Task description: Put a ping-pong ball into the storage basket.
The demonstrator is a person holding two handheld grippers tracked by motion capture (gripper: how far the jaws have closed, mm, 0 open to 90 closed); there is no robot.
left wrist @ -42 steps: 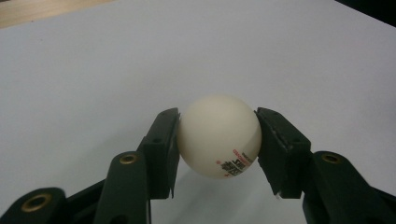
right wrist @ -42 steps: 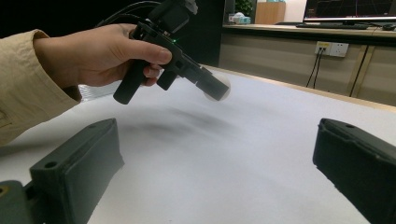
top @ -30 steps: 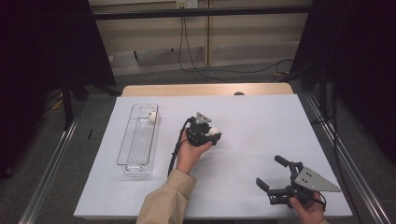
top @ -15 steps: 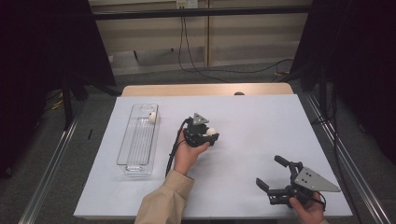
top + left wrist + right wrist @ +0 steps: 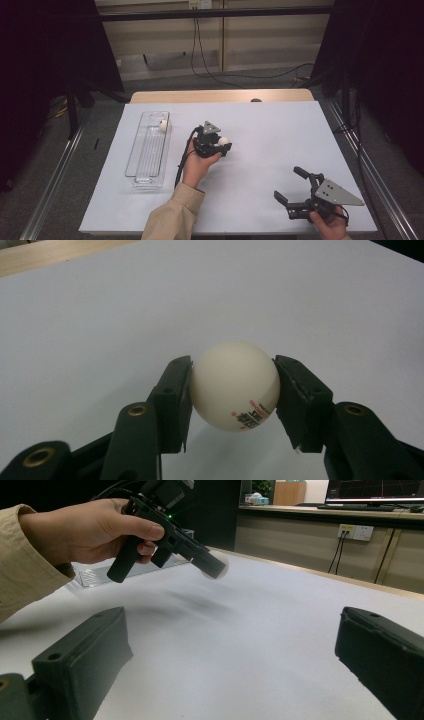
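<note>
Clear tray (image 5: pixel 146 152) on white table (image 5: pixel 260 130), one white ball (image 5: pixel 163 125) inside at far end. Left gripper (image 5: pixel 220 146) right of tray, above table, jaws pinching second ball (image 5: pixel 235 386). Left gripper view shows red and black print on held ball. Right gripper (image 5: pixel 292 186) far right of tray, near table's front edge, jaws spread, nothing between.

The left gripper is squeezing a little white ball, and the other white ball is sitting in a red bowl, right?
Not quite. The left gripper does squeeze a small white ball, but the high view shows the other white ball lying in a long clear plastic tray, not a red bowl.
</note>
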